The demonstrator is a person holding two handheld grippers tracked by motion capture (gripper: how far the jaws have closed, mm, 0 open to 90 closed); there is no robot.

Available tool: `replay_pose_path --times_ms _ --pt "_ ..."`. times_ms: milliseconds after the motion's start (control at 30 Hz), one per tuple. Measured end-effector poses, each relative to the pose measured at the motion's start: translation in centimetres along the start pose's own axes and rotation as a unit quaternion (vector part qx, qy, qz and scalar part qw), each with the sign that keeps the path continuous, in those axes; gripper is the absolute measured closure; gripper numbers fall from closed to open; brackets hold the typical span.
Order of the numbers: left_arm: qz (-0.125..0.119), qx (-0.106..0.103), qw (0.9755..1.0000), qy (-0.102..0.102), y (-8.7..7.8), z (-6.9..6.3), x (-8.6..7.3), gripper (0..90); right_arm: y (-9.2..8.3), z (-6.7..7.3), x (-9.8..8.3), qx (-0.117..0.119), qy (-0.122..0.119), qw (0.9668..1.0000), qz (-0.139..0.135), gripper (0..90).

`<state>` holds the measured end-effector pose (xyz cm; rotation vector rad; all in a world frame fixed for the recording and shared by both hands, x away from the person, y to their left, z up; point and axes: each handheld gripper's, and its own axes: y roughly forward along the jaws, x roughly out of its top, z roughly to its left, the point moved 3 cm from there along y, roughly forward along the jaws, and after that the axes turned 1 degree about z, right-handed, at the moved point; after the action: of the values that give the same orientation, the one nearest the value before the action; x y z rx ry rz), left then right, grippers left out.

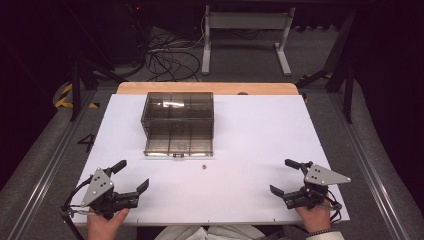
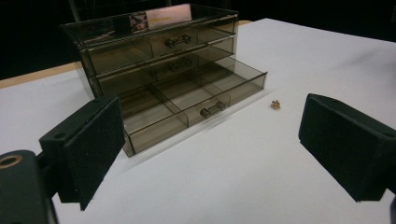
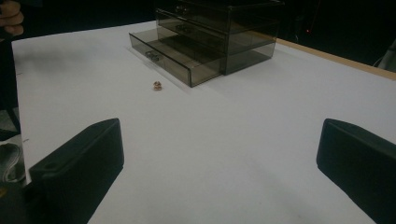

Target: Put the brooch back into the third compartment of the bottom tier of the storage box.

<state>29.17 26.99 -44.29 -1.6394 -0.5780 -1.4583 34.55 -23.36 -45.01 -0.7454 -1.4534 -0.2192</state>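
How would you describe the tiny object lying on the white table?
Find the smoky transparent drawer box on the white table; its bottom drawer is pulled out. Just before that drawer, slightly right, lies a small golden ring-like piece, the sole loose item.

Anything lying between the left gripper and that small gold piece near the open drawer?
No. Between the left gripper and the small gold piece, the high view shows bare white table.

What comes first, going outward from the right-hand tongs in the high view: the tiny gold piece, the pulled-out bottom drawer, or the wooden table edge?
From the right tongs, at the near right of the sheet:
1. Small gold piece, on the white sheet toward the middle.
2. Open bottom drawer, just behind that piece, left of centre.
3. Wooden table edge, along the far side.
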Motion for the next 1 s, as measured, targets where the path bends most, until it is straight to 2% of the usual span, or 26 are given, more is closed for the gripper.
replay_pose_path --times_ms 167,333,600,1000 --pt "0.006 -0.010 0.9999 -0.005 0.3 0.0 0.3 8.9 0.1 0.0 0.0 0.001 0.002 1.0000 0.002 1.4" --pt "0.010 -0.025 0.9996 -0.005 0.9 0.0 1.2 9.5 0.3 0.0 0.0 0.003 0.002 1.0000 0.002 1.5" --pt "0.014 -0.048 0.9988 -0.003 2.9 -0.8 2.7 9.5 0.4 0.0 -0.1 0.006 0.004 1.0000 0.006 1.4" --pt "0.021 -0.071 0.9972 0.000 5.2 -1.8 4.1 9.4 0.4 0.0 -0.2 0.011 0.006 0.9999 0.007 1.2"
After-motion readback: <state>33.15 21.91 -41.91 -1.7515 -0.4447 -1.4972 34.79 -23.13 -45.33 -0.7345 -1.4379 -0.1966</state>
